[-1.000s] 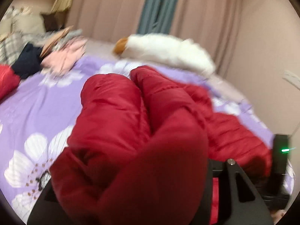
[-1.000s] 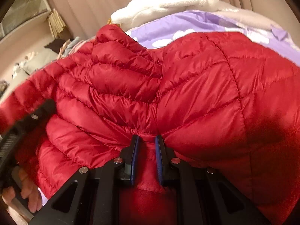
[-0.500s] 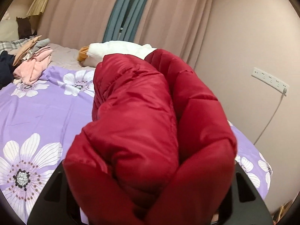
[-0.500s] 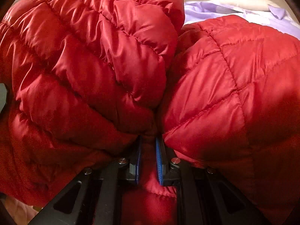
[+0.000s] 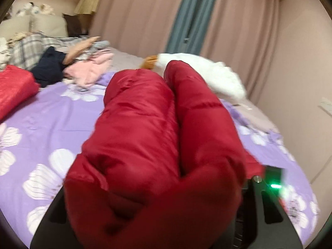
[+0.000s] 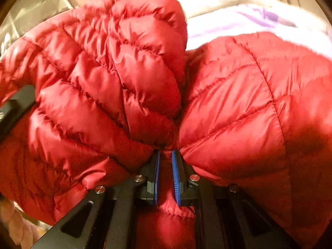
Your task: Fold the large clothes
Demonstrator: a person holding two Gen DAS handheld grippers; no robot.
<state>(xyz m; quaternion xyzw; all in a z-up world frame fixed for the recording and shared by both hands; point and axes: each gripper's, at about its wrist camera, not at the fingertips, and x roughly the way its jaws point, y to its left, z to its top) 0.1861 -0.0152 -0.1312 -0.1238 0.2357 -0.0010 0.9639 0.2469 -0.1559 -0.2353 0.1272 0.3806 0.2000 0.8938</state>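
A red quilted puffer jacket (image 5: pixel 157 145) fills both views. In the left wrist view it bulges over my left gripper and hides its fingertips; only the black frame shows at the bottom. It hangs above a purple flowered bedsheet (image 5: pixel 51 124). In the right wrist view my right gripper (image 6: pixel 165 155) is shut on a fold of the jacket (image 6: pixel 238 103) between its blue pads (image 6: pixel 175 172). The other gripper's black body (image 6: pixel 14 108) shows at the left edge there.
A folded red garment (image 5: pixel 14 89) lies at the left of the bed. A pile of pink, navy and plaid clothes (image 5: pixel 68 66) lies at the back. A white plush toy (image 5: pixel 203 76) lies by the curtains. A wall socket (image 5: pixel 325 105) is on the right.
The jacket was raised high, then dropped back toward the bed. The left view swung left, and the clothes pile and red garment came back into view. Both grips held.
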